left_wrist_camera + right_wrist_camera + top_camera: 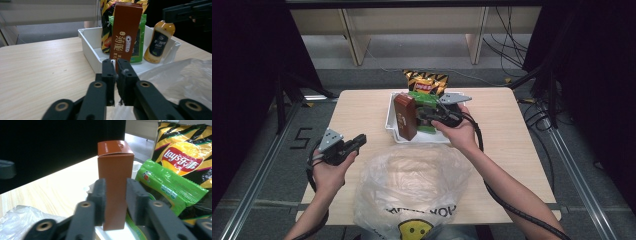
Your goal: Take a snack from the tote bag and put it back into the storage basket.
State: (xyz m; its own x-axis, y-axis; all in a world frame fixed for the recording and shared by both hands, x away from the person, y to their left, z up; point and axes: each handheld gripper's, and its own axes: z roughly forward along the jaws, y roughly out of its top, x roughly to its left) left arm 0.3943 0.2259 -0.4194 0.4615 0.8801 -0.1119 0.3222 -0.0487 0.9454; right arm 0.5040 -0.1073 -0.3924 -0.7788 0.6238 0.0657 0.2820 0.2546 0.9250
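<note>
At frame centre, the right gripper (115,195) is clamping the upright brown box (115,182) in the white tray (393,131). At lower left, the left gripper (357,141) is hovering over the table (362,110), jaws closed on nothing.

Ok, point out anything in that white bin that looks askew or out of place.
Nothing stands out. The brown Oreo box stands upright in the white bin between the right gripper jaws. The Lay's bag, green packet and orange bottle look intact; nothing spilled.
</note>
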